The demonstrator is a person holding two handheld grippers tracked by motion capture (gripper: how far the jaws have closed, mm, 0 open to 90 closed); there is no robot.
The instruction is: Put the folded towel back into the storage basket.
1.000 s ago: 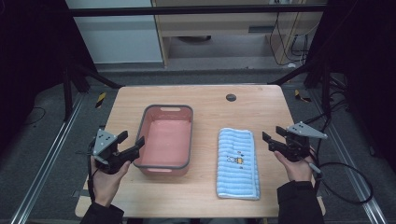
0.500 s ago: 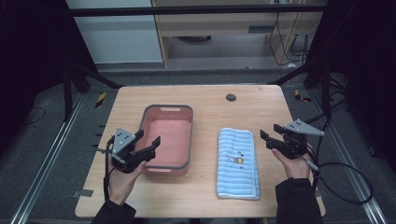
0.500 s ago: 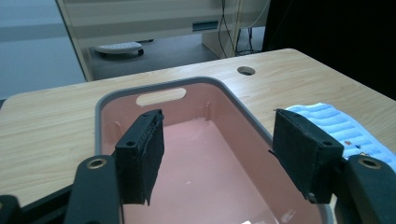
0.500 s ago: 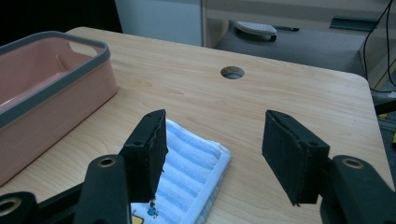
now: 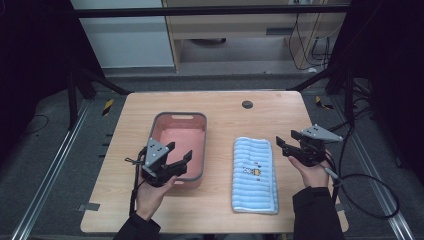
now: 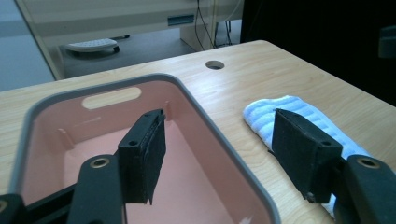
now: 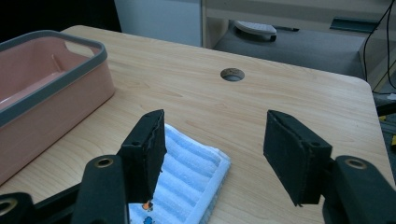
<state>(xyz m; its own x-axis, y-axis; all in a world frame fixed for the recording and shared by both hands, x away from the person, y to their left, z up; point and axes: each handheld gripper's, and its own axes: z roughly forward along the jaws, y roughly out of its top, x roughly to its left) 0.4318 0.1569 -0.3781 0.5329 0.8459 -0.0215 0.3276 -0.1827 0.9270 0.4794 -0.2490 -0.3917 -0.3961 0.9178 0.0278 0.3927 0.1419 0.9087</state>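
Observation:
A pink bin with a grey rim point(image 5: 179, 115) stands left of centre on the wooden table. A folded blue striped towel point(image 5: 255, 172) lies to its right. My left gripper point(image 5: 180, 151) is open over the bin's near edge, pointing right; in the left gripper view point(image 6: 219, 154) one jaw hangs over the bin's inside point(image 6: 205, 116) and the other over the table beside the towel point(image 6: 289, 105). My right gripper point(image 5: 281, 146) hovers just right of the towel. It is open, its jaws have just been opening a little, and nothing is between them point(image 7: 215, 154) above the towel's corner point(image 7: 187, 172).
A round cable hole point(image 5: 247, 104) sits near the table's far edge. A black cable point(image 5: 370, 185) trails from the right gripper off the table's right side. Metal rails and dark floor surround the table, and a cabinet stands behind it.
My left gripper has moved right, from near the table's left edge to over the bin's near edge. The right gripper has stayed in place.

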